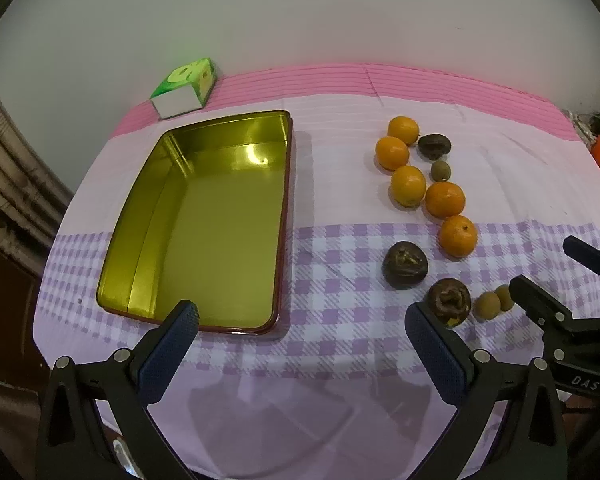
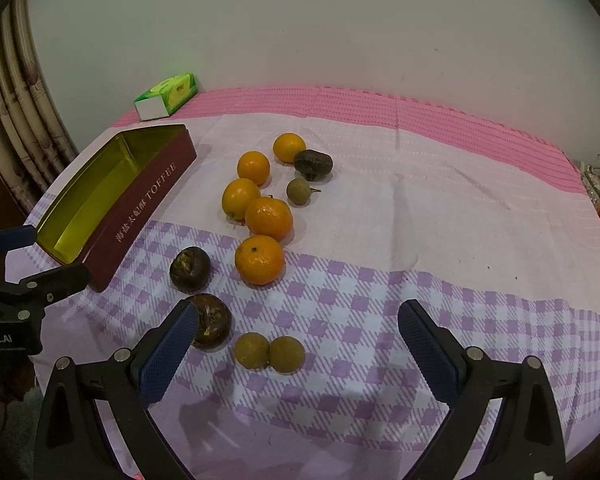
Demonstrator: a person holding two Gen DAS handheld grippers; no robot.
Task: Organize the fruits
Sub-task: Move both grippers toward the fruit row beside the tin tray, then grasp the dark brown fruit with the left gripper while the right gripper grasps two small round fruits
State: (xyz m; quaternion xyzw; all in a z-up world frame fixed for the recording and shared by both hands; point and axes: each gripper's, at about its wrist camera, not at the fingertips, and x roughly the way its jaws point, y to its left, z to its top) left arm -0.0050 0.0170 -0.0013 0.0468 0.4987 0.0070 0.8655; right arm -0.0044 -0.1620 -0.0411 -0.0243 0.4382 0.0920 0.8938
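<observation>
Left tool point(image 1: 302, 322) before tin point(image 1: 204, 216), possibly empty.

Both wrist views face wall, low over table; share tin point(image 1: 204, 216), oranges point(image 2: 259, 259).

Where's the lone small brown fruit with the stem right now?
In the right wrist view the stemmed small fruit lies mid-table, just below the far dark fruit and right of the oranges.

The cloth-covered table point(image 1: 340, 92) bears a tin point(image 1: 204, 220), oranges point(image 1: 408, 185), dark fruits point(image 1: 404, 265) and a tissue box point(image 1: 184, 88).
</observation>
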